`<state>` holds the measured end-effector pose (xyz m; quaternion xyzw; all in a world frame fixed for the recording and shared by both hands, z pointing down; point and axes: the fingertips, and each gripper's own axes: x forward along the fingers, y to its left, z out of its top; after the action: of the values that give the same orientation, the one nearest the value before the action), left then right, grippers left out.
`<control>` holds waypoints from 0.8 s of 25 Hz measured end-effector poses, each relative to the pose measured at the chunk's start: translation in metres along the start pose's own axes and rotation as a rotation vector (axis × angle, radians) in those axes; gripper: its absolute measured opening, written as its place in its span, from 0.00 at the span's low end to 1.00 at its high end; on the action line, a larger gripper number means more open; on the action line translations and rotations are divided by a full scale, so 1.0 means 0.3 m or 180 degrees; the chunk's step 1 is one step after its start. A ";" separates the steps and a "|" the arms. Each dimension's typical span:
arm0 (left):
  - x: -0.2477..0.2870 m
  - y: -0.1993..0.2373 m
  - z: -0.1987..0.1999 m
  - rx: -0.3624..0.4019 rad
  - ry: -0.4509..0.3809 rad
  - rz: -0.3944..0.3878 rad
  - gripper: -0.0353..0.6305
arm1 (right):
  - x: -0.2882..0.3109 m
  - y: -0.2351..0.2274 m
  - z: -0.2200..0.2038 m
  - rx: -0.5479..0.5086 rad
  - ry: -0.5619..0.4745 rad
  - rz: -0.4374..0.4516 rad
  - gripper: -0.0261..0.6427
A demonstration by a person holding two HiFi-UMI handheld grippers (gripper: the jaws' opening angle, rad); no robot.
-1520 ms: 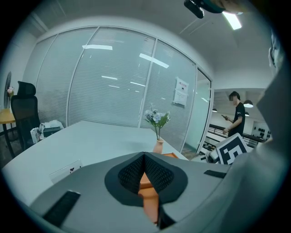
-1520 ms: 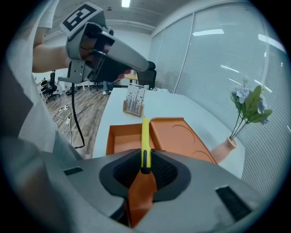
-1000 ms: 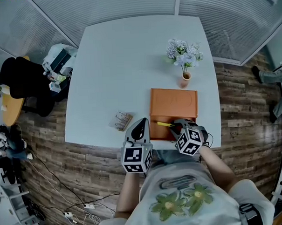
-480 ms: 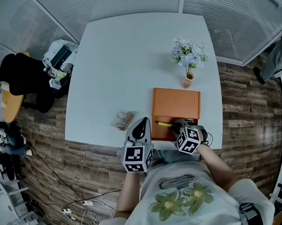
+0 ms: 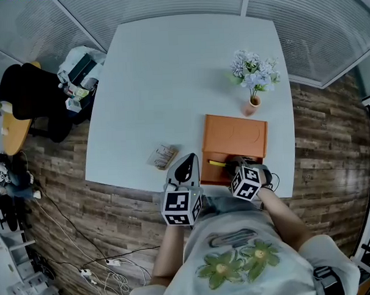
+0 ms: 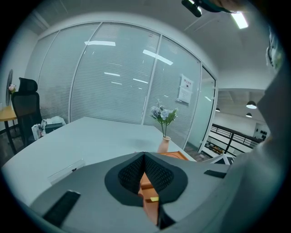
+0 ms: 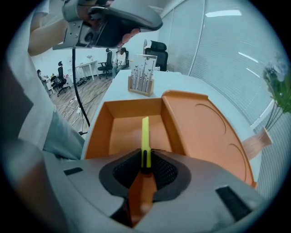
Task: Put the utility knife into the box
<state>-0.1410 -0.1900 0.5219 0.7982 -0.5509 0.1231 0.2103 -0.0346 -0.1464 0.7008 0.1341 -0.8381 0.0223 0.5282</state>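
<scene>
We are pinching the utility knife (image 7: 145,136) in the right claw (image 7: 145,160). Its pads are pressing on the yellow body from both sides near the rear end, so most of the knife is sticking out ahead of the claw. We are gripping it that far back so the free end can go in first. The knife is pointing steeply down into the open tray of the orange box (image 7: 122,129), roughly along the tray's middle and clear of both side walls. We cannot tell whether its tip is touching the floor of the tray.

The lid (image 7: 204,132) is lying flung back at the right of the right gripper view, leaving the opening clear for the knife. In the head view the box is sitting at the lower right edge of the white worktop (image 5: 170,83), close to our body, with a vase of flowers (image 5: 253,80) just beyond it and a small card stand (image 5: 163,157) off to the left.

We are keeping the left claw (image 6: 144,157) pressed together on nothing, parked beside the box and out of the way. As we judge it, the knife needs setting down and releasing.
</scene>
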 end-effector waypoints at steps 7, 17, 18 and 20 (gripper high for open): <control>0.009 0.019 0.000 -0.0031 0.0002 0.0031 0.05 | 0.020 -0.001 0.000 -0.0013 0.0029 0.0023 0.15; 0.014 0.002 -0.007 -0.0036 0.0020 0.0015 0.05 | 0.030 -0.002 -0.008 -0.0025 0.0049 0.0007 0.15; 0.014 -0.001 -0.007 -0.0033 0.0020 0.0013 0.05 | 0.031 -0.002 -0.009 -0.0021 0.0047 0.0001 0.15; 0.014 -0.005 -0.007 -0.0028 0.0017 0.0010 0.05 | 0.032 -0.002 -0.011 -0.0014 0.0041 -0.0010 0.15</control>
<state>-0.1378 -0.1921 0.5252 0.7961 -0.5521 0.1230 0.2151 -0.0354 -0.1484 0.7106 0.1340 -0.8346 0.0204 0.5339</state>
